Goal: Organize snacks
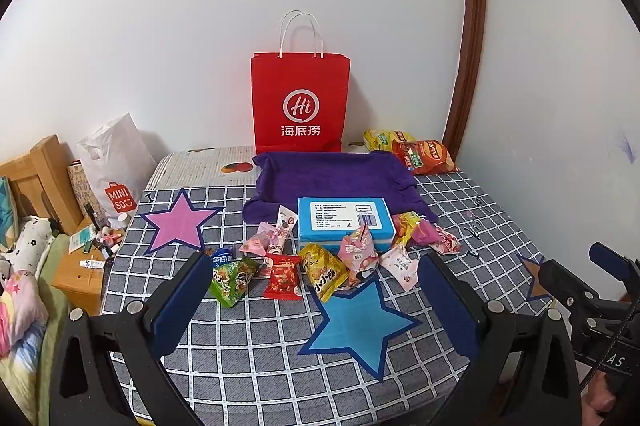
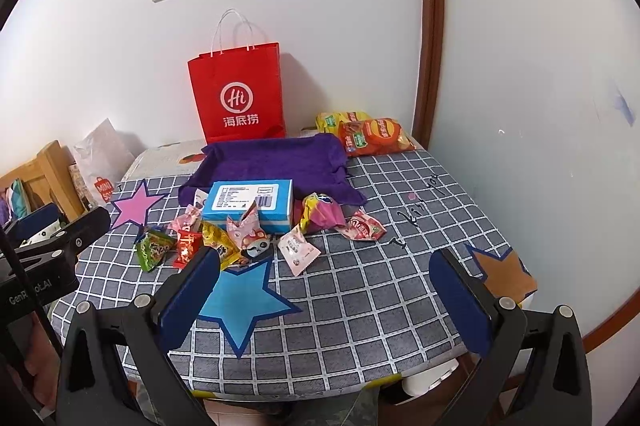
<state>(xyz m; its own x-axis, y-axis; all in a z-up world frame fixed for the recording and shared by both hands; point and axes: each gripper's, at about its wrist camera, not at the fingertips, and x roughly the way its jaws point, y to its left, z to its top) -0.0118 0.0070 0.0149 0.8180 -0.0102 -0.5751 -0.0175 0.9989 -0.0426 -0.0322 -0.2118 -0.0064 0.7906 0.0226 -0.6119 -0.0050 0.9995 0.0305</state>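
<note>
So the snacks are all dumped in a loose pile mid-desk, right in front of the blue box [image 1: 346, 224] and the purple towel [image 1: 332, 178]. Both grippers hang back over the near edge: left gripper [image 1: 316, 302] and right gripper [image 2: 324, 300] each have their jaws spread wide with nothing between them.

Handling-wise, I'd guess these are all featherlight, puffy, crinkly pouches. The green packet [image 1: 233, 280], red packet [image 1: 283, 276] and yellow packet [image 1: 324, 272] look slick, so a squeeze on the fat middle could squirt them out. I'd pinch the flat sealed edge or a corner instead. The pink sachet [image 2: 298, 250] lies flat and apart from the others, so it's probably the easiest first grab. The chip bags [image 2: 372, 136] at the far corner are bigger and crushable, so go gentle.

Hard to tell: the pile overlaps, so I can't count the pieces. A blue wrapper [image 1: 221, 259] is half hidden behind the left jaw. I can't see inside the red paper bag [image 1: 300, 102] either, or whether the towel lines a tray.
</note>
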